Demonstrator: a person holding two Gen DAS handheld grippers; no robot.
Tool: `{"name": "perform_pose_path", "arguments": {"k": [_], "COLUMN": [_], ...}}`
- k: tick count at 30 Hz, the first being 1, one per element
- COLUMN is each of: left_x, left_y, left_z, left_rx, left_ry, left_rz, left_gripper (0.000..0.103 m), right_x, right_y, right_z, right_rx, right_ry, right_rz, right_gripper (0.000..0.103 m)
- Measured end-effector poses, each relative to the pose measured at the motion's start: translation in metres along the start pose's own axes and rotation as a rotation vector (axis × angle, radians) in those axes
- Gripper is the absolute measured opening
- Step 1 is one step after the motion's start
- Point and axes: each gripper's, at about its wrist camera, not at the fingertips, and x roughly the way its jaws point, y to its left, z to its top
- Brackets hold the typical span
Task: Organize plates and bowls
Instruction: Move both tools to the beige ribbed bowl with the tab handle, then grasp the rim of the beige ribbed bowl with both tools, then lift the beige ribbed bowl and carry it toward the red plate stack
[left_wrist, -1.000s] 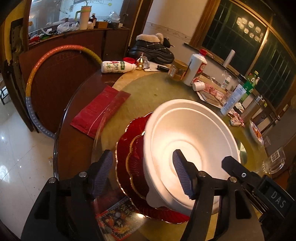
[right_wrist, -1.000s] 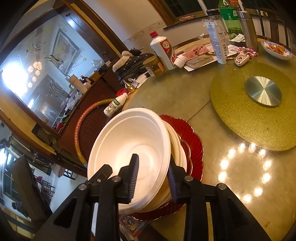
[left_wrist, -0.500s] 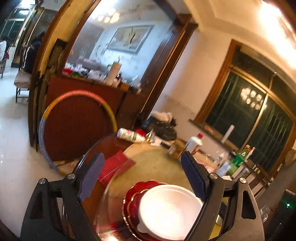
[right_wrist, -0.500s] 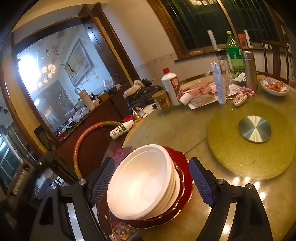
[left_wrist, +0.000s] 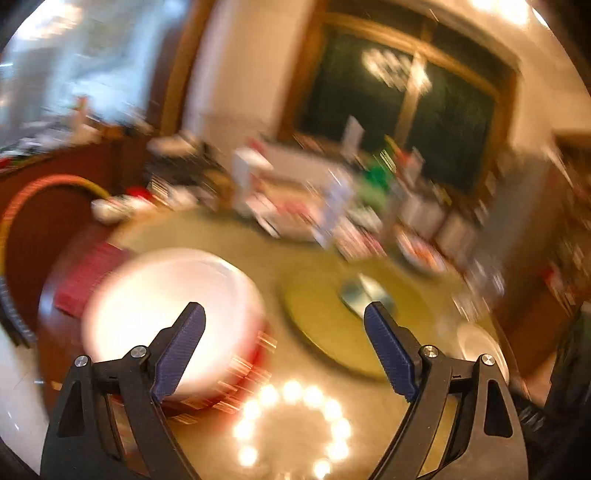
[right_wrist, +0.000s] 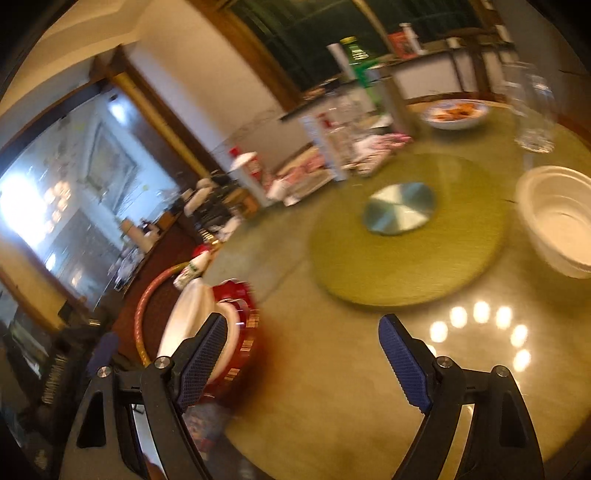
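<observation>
Hovering open-handed between two piles of white bowls.
Both the left gripper and right gripper have fingers spread apart, holding nothing. Left of the gold turntable, white bowls sit on red plates; a second bowl stack lies right of it. These look light and thin-walled, so pinch the rim gently.

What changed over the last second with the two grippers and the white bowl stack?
The right gripper let go of the white bowl stack and opened; the left gripper opened too. Both backed off and swung right, toward a second pile of white bowls. The stack remains on the red plates.
</observation>
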Motion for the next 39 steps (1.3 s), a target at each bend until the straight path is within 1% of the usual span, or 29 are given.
{"name": "perform_pose_path", "arguments": {"k": [1,3,4,5,7,8,10,12,13,15,17,20,23,24,25,26,27,28,29,30,31,32,35,39], "left_x": [0.017,0.041,0.054,0.063,0.08,0.091,0.105,0.112,0.117,0.122,0.131,0.137,0.143,0.148,0.15,0.153,0.155,0.157,0.158,0.156,0.153,0.149,0.141,0.133], "left_y": [-0.016,-0.041,-0.056,-0.067,-0.089,-0.106,-0.136,-0.159,-0.173,-0.188,-0.205,-0.224,-0.234,-0.236,-0.237,-0.238,-0.239,-0.243,-0.246,-0.246,-0.243,-0.236,-0.212,-0.178], "left_z": [-0.003,-0.006,-0.01,-0.013,-0.02,-0.023,-0.029,-0.036,-0.039,-0.043,-0.044,-0.049,-0.052,-0.054,-0.056,-0.06,-0.063,-0.067,-0.07,-0.071,-0.07,-0.066,-0.054,-0.038], "left_rx": [0.019,0.029,0.018,0.006,-0.011,-0.003,0.033,0.063,0.073,0.109,0.132,0.183,0.213,0.226,0.236,0.238,0.247,0.284,0.324,0.355,0.357,0.336,0.304,0.259], "left_ry": [0.08,0.193,0.252,0.297,0.384,0.42,0.449,0.476,0.481,0.49,0.504,0.496,0.496,0.493,0.496,0.503,0.508,0.514,0.517,0.501,0.481,0.462,0.415,0.337], "left_rz": [-0.046,-0.108,-0.143,-0.162,-0.203,-0.219,-0.227,-0.231,-0.24,-0.235,-0.247,-0.232,-0.232,-0.22,-0.204,-0.199,-0.198,-0.209,-0.209,-0.188,-0.182,-0.184,-0.165,-0.108], "left_gripper": [0.088,0.088,0.088,0.088,0.088,0.088,0.088,0.088,0.088,0.088,0.088,0.087,0.08,0.075,0.074,0.073,0.054,0.024,0.016,0.016,0.016,0.015,0.016,0.016], "right_x": [-0.011,-0.029,-0.037,-0.048,-0.063,-0.073,-0.081,-0.084,-0.083,-0.078,-0.071,-0.065,-0.059,-0.054,-0.05,-0.047,-0.043,-0.039,-0.034,-0.031,-0.03,-0.029,-0.022,-0.005], "right_y": [-0.014,-0.036,-0.047,-0.064,-0.088,-0.107,-0.132,-0.162,-0.174,-0.193,-0.205,-0.218,-0.229,-0.231,-0.233,-0.236,-0.239,-0.241,-0.241,-0.239,-0.236,-0.229,-0.207,-0.171], "right_z": [0.003,0.008,0.011,0.016,0.021,0.025,0.03,0.037,0.039,0.045,0.048,0.052,0.056,0.058,0.058,0.057,0.057,0.056,0.055,0.054,0.054,0.052,0.052,0.052], "right_rx": [0.024,0.055,0.073,0.105,0.158,0.204,0.264,0.33,0.353,0.388,0.396,0.414,0.434,0.442,0.449,0.46,0.466,0.47,0.465,0.45,0.441,0.432,0.392,0.337], "right_ry": [-0.017,-0.043,-0.054,-0.065,-0.082,-0.1,-0.111,-0.103,-0.093,-0.072,-0.058,-0.047,-0.05,-0.053,-0.053,-0.044,-0.034,-0.026,-0.017,-0.018,-0.027,-0.047,-0.077,-0.107], "right_rz": [-0.019,-0.056,-0.077,-0.114,-0.159,-0.189,-0.225,-0.262,-0.271,-0.283,-0.302,-0.313,-0.319,-0.327,-0.333,-0.339,-0.337,-0.333,-0.329,-0.308,-0.31,-0.313,-0.289,-0.265], "right_gripper": [0.086,0.086,0.086,0.086,0.086,0.086,0.087,0.087,0.087,0.087,0.085,0.084,0.075,0.07,0.064,0.061,0.053,0.036,0.019,0.01,0.009,0.009,0.009,0.009]}}
